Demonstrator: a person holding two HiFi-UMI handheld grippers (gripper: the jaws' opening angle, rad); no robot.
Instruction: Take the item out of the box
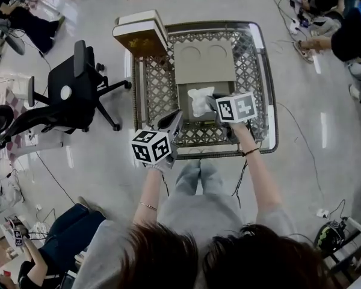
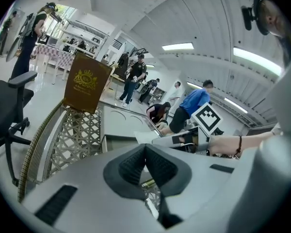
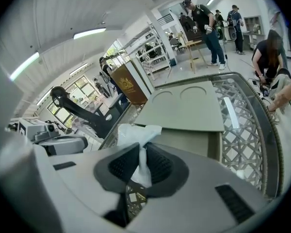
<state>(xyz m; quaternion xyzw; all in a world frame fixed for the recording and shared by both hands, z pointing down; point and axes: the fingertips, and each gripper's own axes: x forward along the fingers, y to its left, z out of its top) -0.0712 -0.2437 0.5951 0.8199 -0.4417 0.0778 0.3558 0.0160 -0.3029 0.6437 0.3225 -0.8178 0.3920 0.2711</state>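
Observation:
An open grey cardboard box (image 1: 195, 114) rests on the lattice-top table (image 1: 253, 71), its lid (image 1: 204, 60) folded back away from me. A crumpled white item (image 1: 200, 100) sticks up out of the box's opening. My right gripper (image 1: 212, 105) is shut on this white item (image 3: 136, 134), which is pinched between the ribbed pads (image 3: 157, 165) just above the box (image 3: 191, 142). My left gripper (image 1: 175, 119) hovers at the table's near edge, left of the box. In the left gripper view its jaws (image 2: 145, 150) are shut with nothing in them.
A brown box with a gold crest (image 1: 141, 36) stands on the table's far left corner. A black office chair (image 1: 72, 92) is left of the table. People sit and stand around the room, and cables lie on the floor at the right.

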